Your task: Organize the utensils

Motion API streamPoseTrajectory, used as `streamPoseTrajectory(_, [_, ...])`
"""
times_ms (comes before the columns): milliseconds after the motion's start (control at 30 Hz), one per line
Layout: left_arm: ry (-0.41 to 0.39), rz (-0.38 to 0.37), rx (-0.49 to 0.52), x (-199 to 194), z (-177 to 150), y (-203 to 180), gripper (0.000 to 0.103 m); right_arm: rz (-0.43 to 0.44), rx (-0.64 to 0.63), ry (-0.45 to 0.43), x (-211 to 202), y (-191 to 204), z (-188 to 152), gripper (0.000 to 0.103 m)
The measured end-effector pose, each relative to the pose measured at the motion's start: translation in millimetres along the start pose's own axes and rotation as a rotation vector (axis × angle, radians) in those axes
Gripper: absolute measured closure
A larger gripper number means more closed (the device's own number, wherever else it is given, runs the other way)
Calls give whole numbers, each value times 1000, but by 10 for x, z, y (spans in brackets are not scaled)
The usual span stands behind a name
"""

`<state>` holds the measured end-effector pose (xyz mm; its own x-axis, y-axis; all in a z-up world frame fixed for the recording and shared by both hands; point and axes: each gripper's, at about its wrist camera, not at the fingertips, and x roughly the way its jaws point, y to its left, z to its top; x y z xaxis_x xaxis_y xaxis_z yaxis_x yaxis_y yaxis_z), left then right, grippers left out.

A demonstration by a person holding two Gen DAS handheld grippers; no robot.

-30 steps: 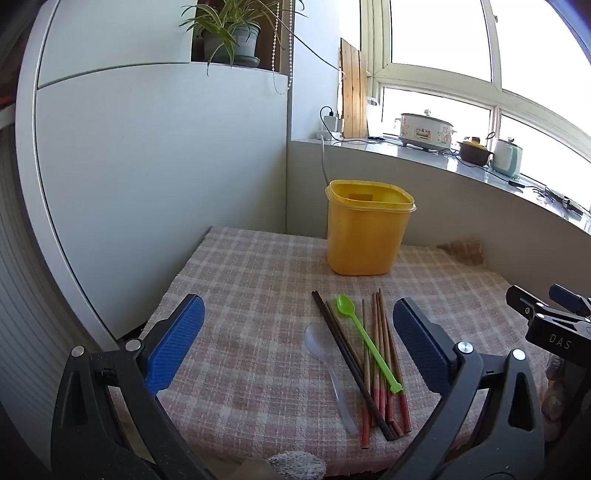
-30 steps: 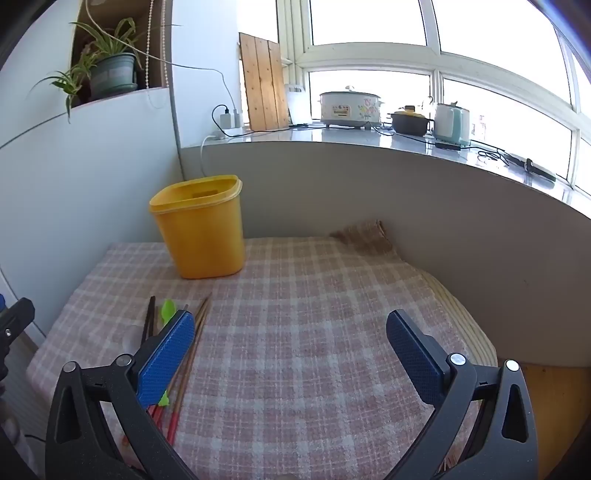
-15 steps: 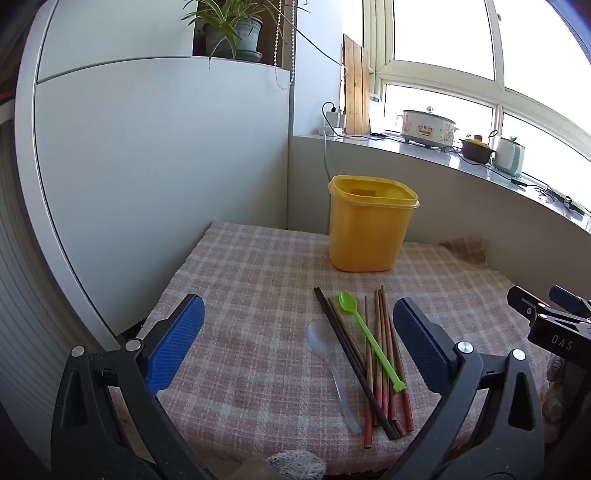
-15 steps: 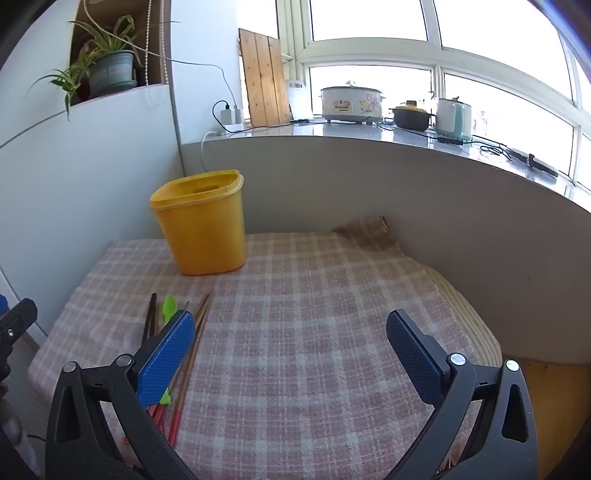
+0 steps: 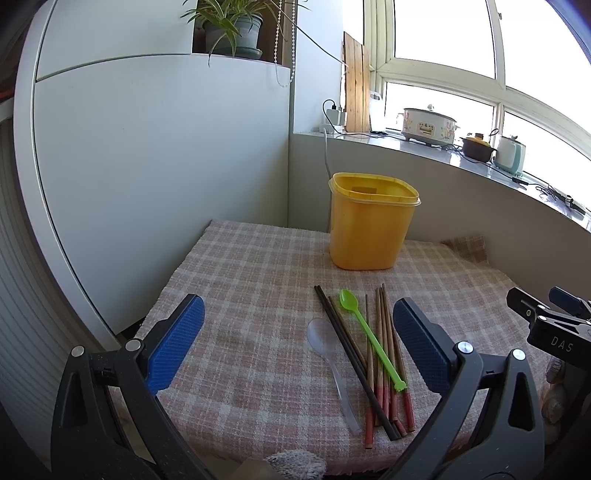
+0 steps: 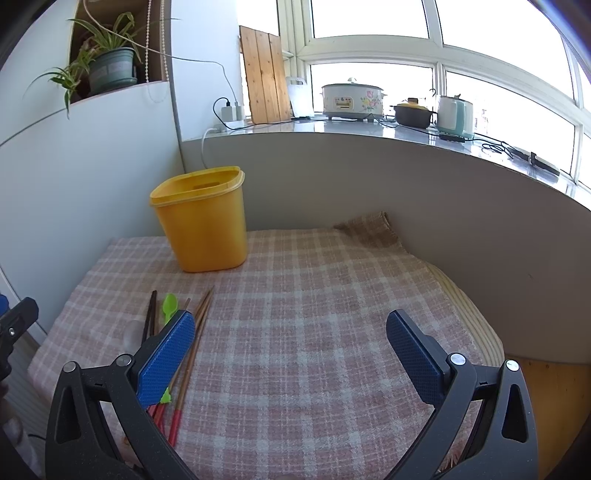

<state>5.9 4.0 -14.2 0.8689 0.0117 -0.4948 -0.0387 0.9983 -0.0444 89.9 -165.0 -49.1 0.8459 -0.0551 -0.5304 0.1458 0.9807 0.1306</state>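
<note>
A yellow plastic container [image 5: 371,221] stands open at the back of a checked tablecloth [image 5: 258,295]; it also shows in the right wrist view [image 6: 203,221]. In front of it lie a green spoon [image 5: 371,339], a clear spoon [image 5: 328,354], dark chopsticks [image 5: 351,354] and several red-tipped wooden chopsticks [image 5: 388,354]. My left gripper [image 5: 295,343] is open and empty, above the cloth just left of the utensils. My right gripper [image 6: 291,350] is open and empty, its left finger over the utensils [image 6: 192,325].
A white cabinet [image 5: 147,166] stands on the left with a potted plant [image 5: 229,26] on top. A grey ledge [image 6: 369,166] behind the table carries a cooker [image 6: 351,99], a pot and a kettle. The cloth is bunched at the back right [image 6: 369,225].
Both grippers have pulled back and risen slightly, so the container and utensils sit a little lower in view. Both stay open and nothing on the cloth has moved.
</note>
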Motion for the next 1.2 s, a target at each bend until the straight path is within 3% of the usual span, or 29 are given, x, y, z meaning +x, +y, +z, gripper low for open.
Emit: streamPoseTrajectory(1200, [12, 1, -6, 49, -83, -27, 0, 10, -2, 21, 26, 19, -26, 1])
